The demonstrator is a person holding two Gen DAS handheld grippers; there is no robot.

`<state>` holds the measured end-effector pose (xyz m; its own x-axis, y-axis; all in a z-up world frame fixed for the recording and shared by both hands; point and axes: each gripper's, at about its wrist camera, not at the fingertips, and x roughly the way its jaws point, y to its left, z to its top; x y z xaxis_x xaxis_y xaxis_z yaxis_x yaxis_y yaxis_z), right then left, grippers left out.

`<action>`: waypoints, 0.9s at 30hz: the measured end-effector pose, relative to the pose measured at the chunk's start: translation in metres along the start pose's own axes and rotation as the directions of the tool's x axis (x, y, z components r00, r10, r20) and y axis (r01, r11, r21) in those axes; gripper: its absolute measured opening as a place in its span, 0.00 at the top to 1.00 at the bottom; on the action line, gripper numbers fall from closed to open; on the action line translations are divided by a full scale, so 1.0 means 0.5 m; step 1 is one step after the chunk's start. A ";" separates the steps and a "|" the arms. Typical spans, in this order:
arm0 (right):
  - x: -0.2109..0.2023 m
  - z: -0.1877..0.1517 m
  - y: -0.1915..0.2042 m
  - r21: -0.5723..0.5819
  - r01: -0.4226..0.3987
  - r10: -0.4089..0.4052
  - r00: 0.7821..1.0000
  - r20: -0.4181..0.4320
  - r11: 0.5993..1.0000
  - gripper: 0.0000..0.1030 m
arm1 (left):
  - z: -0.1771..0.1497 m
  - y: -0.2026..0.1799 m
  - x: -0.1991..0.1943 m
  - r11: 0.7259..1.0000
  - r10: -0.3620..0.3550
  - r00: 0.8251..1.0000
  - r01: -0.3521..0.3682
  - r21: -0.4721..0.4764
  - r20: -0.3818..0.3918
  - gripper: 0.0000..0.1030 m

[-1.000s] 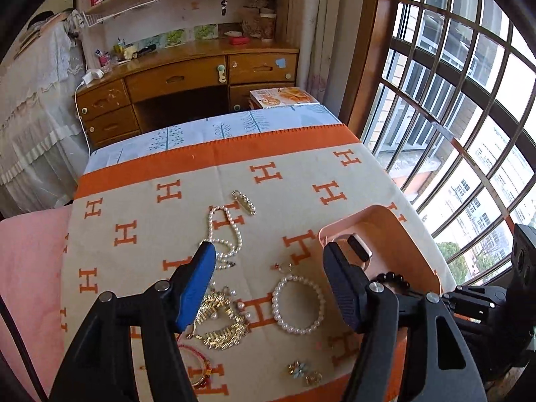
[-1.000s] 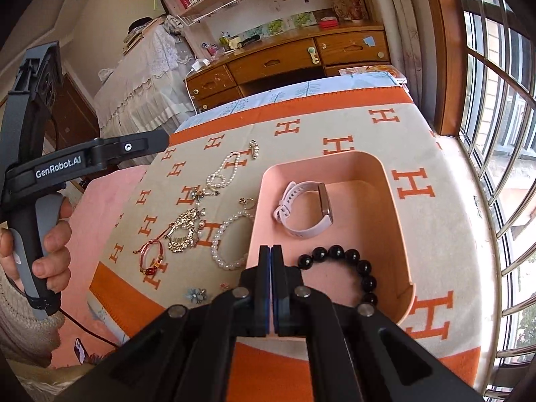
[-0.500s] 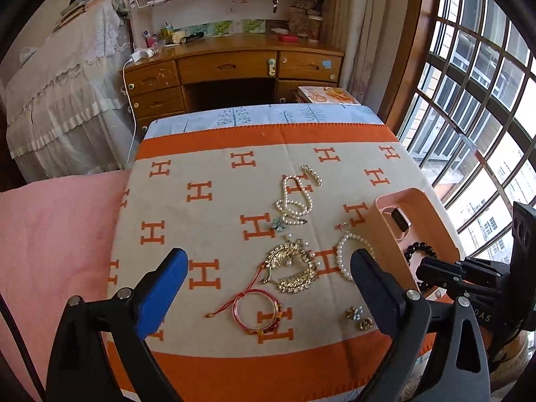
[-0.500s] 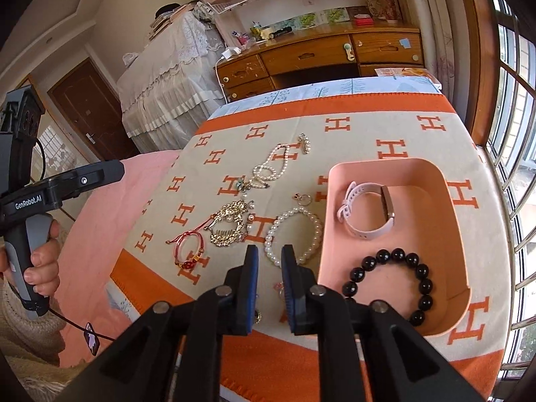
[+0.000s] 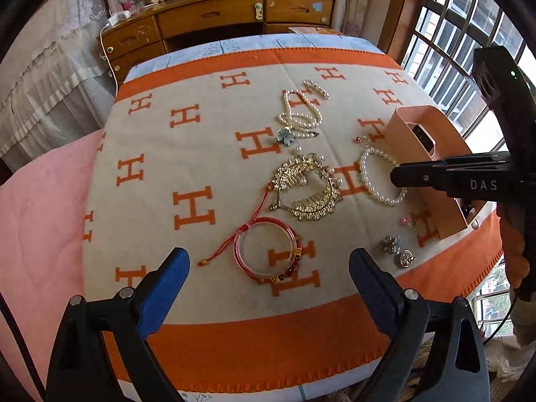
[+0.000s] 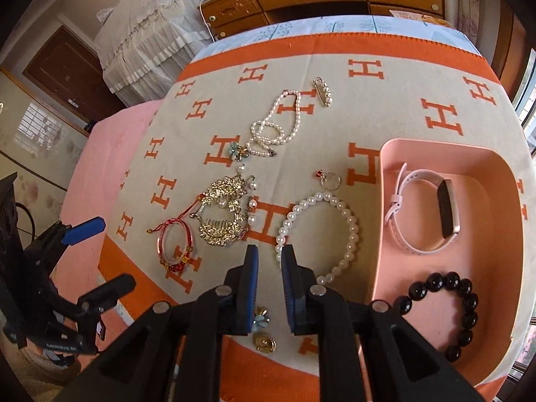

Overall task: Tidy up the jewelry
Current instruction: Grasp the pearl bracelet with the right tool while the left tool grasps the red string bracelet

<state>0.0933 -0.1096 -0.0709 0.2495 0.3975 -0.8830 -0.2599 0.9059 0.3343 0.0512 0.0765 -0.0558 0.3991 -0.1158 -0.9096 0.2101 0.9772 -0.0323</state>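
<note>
A pink tray (image 6: 502, 174) on the right holds a pink watch (image 6: 422, 211) and a black bead bracelet (image 6: 449, 311). On the blanket lie a pearl bracelet (image 6: 318, 231), a gold hair comb (image 6: 224, 214), a red bracelet (image 6: 174, 244), a pearl necklace (image 6: 274, 124), a hair clip (image 6: 323, 91), a ring (image 6: 330, 181) and small earrings (image 6: 261, 331). My right gripper (image 6: 269, 268) is slightly open and empty, just above the pearl bracelet's near left edge. My left gripper (image 5: 268, 268) is wide open and empty, over the red bracelet (image 5: 266, 254).
The orange and beige blanket (image 5: 187, 134) covers the table; its front edge is close below both grippers. A wooden desk (image 5: 214, 16) stands behind, a lace-covered bed (image 6: 150, 33) at the left and a barred window (image 5: 452, 50) at the right.
Both grippers moved down and closer to the blanket. The right gripper's jaws parted from shut to slightly open and shifted left from the tray to the pearl bracelet. The left gripper opened wider.
</note>
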 end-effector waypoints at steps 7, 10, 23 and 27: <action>0.080 0.008 0.027 -0.096 0.141 -0.151 0.983 -0.107 0.985 0.86 | 0.008 0.016 0.037 0.999 -0.039 0.999 0.038 -0.030 -0.034 0.15; 0.088 0.006 0.048 -0.187 0.201 -0.218 0.973 -0.074 0.962 0.86 | 0.021 0.030 0.043 0.996 -0.061 0.997 0.059 -0.064 -0.041 0.16; -0.027 0.008 0.026 -0.103 0.048 -0.036 0.993 0.112 0.994 0.93 | 0.059 0.052 0.114 0.959 -0.190 0.966 0.144 -0.245 -0.173 0.62; -0.089 0.005 0.021 -0.090 -0.001 0.018 0.981 0.193 0.996 0.93 | 0.067 0.030 0.133 0.964 -0.173 0.963 0.123 -0.235 -0.206 0.65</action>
<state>0.0816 -0.1174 -0.0274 0.4198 0.4346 -0.7968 -0.3433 0.8887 0.3039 0.1112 0.0776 -0.1030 0.1643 -0.2440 -0.9557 0.0420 0.9698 -0.2404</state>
